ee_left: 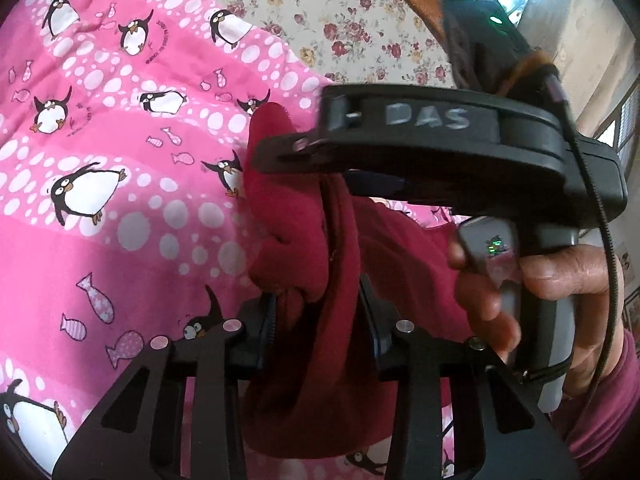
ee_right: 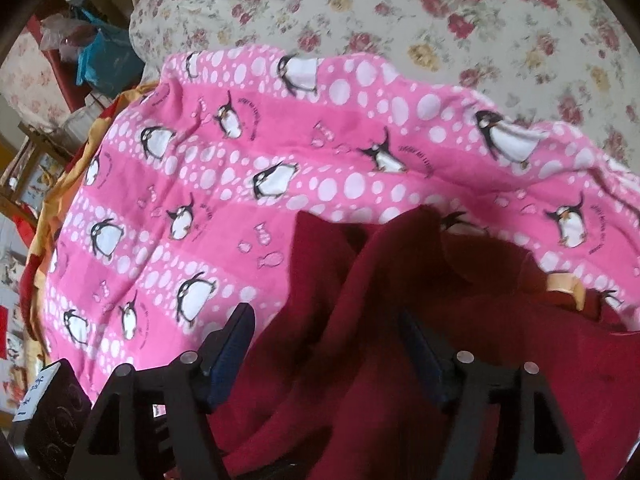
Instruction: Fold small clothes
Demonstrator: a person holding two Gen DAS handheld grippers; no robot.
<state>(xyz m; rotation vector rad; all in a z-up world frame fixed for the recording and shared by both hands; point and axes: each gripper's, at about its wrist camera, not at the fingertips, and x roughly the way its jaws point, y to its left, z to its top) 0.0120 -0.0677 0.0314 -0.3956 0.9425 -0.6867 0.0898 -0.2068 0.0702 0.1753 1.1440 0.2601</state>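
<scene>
On the penguin blanket [ee_right: 192, 184] we judge the red garment [ee_right: 400, 360] soft, light, floppy; left gripper [ee_left: 320, 320] pinches a fold; right gripper [ee_right: 328, 356] spread; take hems.

Right claw [ee_right: 326, 354] agape over red garment [ee_right: 400, 360], pink penguin blanket [ee_right: 240, 184] beneath.

A home bedroom: penguin blanket [ee_right: 224, 184] over floral bedsheet [ee_right: 480, 20].

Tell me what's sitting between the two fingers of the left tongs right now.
A bunched fold of the dark red garment fills the gap of the left tongs, over the pink penguin blanket. The left wrist view shows it.
</scene>
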